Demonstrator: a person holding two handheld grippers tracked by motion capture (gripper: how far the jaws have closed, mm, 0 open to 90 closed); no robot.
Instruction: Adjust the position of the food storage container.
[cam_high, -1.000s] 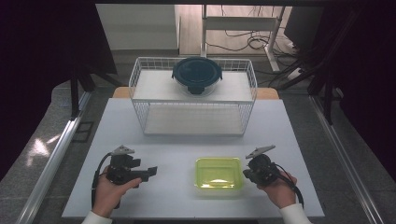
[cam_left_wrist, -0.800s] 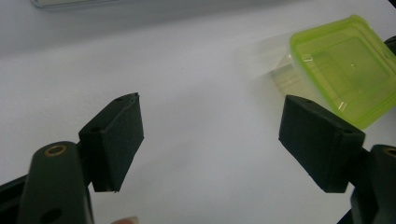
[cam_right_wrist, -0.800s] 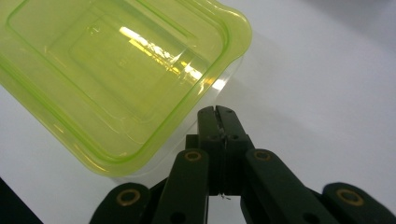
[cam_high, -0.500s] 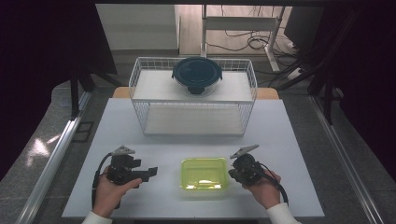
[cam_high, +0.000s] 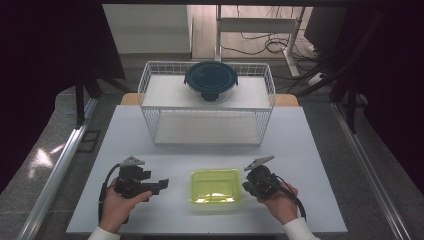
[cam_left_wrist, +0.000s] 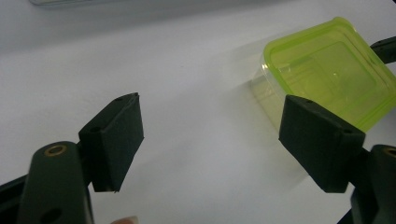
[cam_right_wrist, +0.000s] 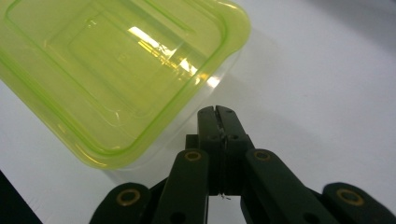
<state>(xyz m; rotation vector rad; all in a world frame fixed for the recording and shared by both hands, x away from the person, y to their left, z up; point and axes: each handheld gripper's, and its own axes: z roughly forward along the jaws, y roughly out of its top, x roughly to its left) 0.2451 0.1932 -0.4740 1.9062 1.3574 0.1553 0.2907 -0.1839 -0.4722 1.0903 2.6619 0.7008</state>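
Right gripper (cam_right_wrist: 217, 111): jaws pressed flat together, nothing between them. Tips sit just beside the near side wall of a yellow-green lidded container (cam_right_wrist: 116, 70), under its lid rim; whether they touch the wall cannot be told. In the high view the right gripper (cam_high: 248, 187) lies at the container's (cam_high: 215, 187) right edge, held in the person's right hand (cam_high: 280, 202), a black cable trailing back toward the wrist.

Left gripper (cam_left_wrist: 210, 140): jaws spread wide, empty, bare white table (cam_left_wrist: 187, 84) between them. The container (cam_left_wrist: 327, 70) lies ahead and past the right-hand jaw, well clear of the gap. From above, the left gripper (cam_high: 162, 184) points across the table toward the container, a stretch of tabletop (cam_high: 310, 150) between; left hand (cam_high: 117, 207) grips it from behind.

Farther out from both grippers: a white wire rack (cam_high: 207, 117) at the far side of the table. On its top shelf, a round dark-blue-lidded container (cam_high: 211, 80).
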